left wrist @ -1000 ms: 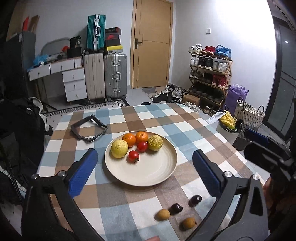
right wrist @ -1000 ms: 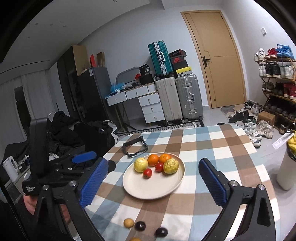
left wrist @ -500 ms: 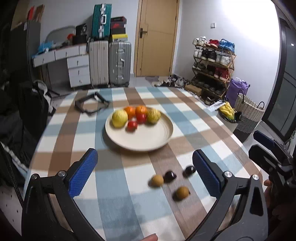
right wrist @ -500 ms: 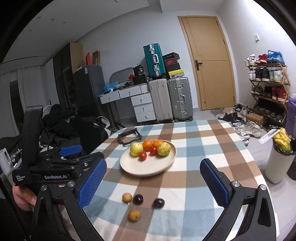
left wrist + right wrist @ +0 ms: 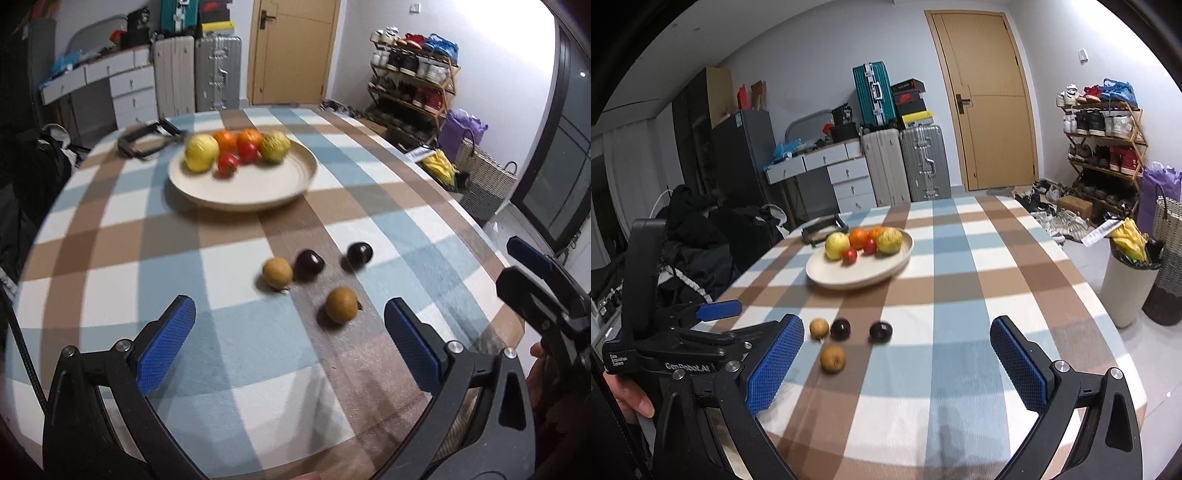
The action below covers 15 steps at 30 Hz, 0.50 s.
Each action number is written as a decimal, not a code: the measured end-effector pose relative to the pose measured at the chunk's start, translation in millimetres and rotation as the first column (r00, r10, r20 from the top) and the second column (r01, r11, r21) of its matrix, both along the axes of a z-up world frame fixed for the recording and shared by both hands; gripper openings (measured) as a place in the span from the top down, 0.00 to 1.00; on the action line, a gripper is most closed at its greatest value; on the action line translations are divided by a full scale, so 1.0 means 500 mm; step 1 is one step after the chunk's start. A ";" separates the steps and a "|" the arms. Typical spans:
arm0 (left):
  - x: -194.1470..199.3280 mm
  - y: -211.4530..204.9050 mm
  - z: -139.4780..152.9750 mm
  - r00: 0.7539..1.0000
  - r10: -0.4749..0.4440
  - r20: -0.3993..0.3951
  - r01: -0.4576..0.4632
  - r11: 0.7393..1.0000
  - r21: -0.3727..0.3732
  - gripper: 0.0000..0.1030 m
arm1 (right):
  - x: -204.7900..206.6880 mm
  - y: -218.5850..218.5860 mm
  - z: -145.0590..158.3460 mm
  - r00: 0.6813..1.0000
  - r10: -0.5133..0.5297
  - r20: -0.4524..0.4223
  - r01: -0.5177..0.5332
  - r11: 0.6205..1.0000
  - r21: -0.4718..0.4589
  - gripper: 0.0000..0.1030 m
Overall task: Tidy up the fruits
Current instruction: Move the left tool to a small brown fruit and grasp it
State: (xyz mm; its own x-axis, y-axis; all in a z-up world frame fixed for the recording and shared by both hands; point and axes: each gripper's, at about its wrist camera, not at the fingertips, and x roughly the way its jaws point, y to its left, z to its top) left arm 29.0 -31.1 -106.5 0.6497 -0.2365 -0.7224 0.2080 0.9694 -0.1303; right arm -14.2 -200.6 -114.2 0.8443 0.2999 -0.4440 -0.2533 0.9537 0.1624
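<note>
A cream plate (image 5: 258,192) (image 5: 827,277) on the checked tablecloth holds a yellow fruit (image 5: 201,157), two oranges (image 5: 226,139), two small red fruits (image 5: 247,151) and a greenish fruit (image 5: 275,146). Nearer me lie two tan fruits (image 5: 277,272) (image 5: 341,304) and two dark fruits (image 5: 309,264) (image 5: 359,253), also in the right wrist view (image 5: 832,357) (image 5: 880,331). My left gripper (image 5: 290,339) is open and empty just short of them. My right gripper (image 5: 897,360) is open and empty above the table's near edge.
A black frame-like object (image 5: 146,142) lies beyond the plate at the left. The left gripper's body (image 5: 676,347) sits close to the right gripper's left. A bin (image 5: 1126,284) and a basket (image 5: 484,181) stand off the table's right side.
Both grippers have drawn back and dropped lower toward the near edge. The four loose fruits now lie ahead of the fingers. Both stay open.
</note>
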 end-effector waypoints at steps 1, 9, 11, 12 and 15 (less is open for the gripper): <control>0.004 -0.006 -0.006 1.000 -0.007 -0.007 0.007 1.000 0.000 0.01 | -0.002 0.000 -0.006 1.000 -0.003 -0.009 0.003 1.000 0.000 0.00; 0.042 -0.046 -0.040 0.993 -0.091 -0.080 0.087 0.995 -0.045 0.33 | -0.009 -0.011 -0.034 0.999 -0.016 -0.049 0.016 1.000 0.002 0.00; 0.050 -0.050 -0.046 0.990 -0.104 -0.099 0.097 0.993 -0.068 0.41 | -0.007 -0.017 -0.040 0.998 -0.021 -0.059 0.022 1.000 0.010 0.00; 0.055 -0.051 -0.049 0.988 -0.111 -0.107 0.103 0.992 -0.079 0.46 | -0.005 -0.020 -0.043 0.998 -0.024 -0.064 0.025 1.000 0.016 0.00; 0.064 -0.056 -0.054 0.984 -0.126 -0.122 0.115 0.989 -0.091 0.59 | 0.001 -0.028 -0.049 0.996 -0.030 -0.079 0.032 0.999 0.028 0.00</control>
